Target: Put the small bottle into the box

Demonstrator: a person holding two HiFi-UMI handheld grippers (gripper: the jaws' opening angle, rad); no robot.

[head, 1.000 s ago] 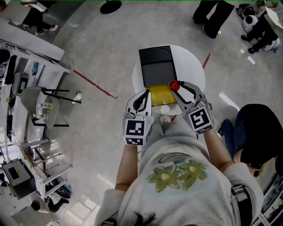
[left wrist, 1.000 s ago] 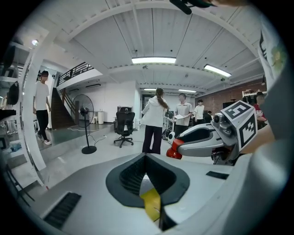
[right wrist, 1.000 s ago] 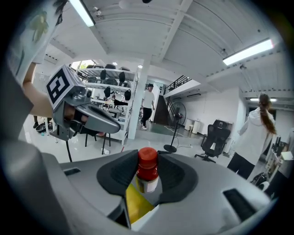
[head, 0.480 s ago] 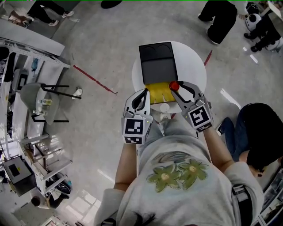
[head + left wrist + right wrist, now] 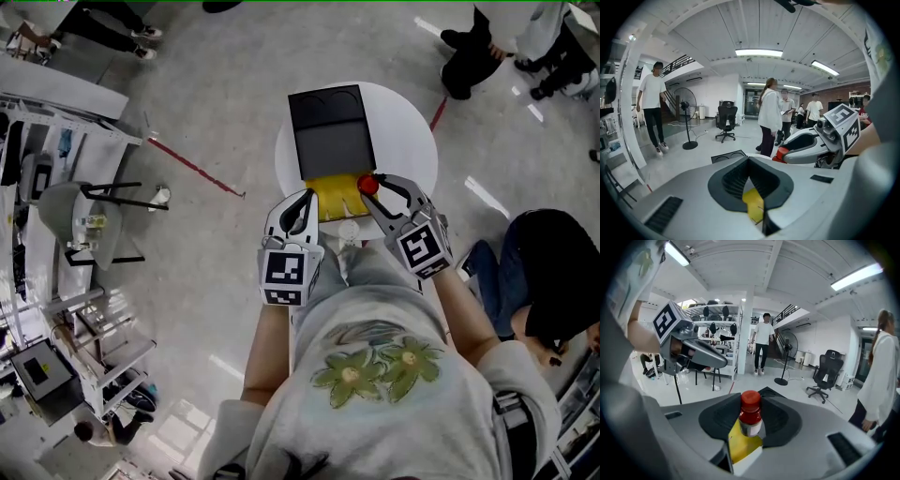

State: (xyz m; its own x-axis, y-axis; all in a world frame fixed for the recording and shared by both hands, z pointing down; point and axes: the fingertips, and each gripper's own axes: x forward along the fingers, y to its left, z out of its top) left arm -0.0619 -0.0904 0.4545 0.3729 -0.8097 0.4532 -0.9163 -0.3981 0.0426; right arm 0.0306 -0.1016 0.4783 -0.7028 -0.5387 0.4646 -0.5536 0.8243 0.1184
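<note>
With the right gripper (image 5: 377, 187) clamped on the small bottle (image 5: 750, 414) at the box (image 5: 336, 197) edge and the left gripper (image 5: 307, 197) closed empty, an early release risked dropping the bottle outside.

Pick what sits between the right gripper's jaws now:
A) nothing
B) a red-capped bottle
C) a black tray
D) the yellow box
B: the right gripper view shows the bottle upright between the jaws of the right gripper, and its red cap shows there in the head view too.
</note>
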